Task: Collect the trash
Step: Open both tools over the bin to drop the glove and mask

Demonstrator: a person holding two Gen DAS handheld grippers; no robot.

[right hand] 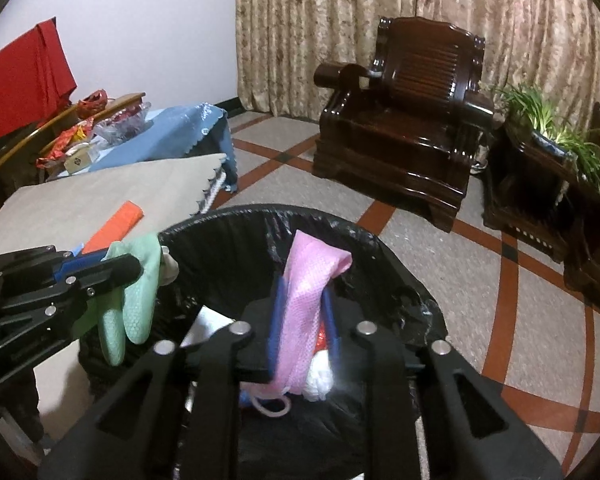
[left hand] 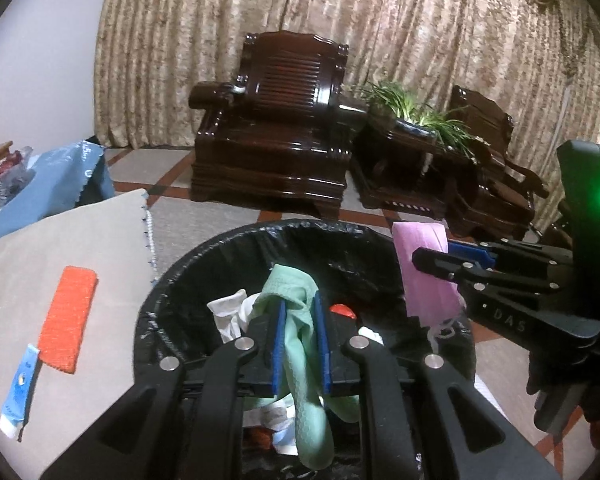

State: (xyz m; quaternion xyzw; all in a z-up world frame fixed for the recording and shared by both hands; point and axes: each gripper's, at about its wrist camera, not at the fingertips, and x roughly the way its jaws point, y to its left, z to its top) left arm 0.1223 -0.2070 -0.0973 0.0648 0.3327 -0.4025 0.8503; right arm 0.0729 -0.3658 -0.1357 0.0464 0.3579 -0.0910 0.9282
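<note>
On my left gripper [left hand: 300, 344], jaws narrow around the green rubber glove [left hand: 304, 364], hanging lengthwise straight over the black-lined bin [left hand: 172, 280]; right gripper [right hand: 303, 334], jaws looser around the pink mesh bag [right hand: 306, 300], likewise dangling above it.
</note>
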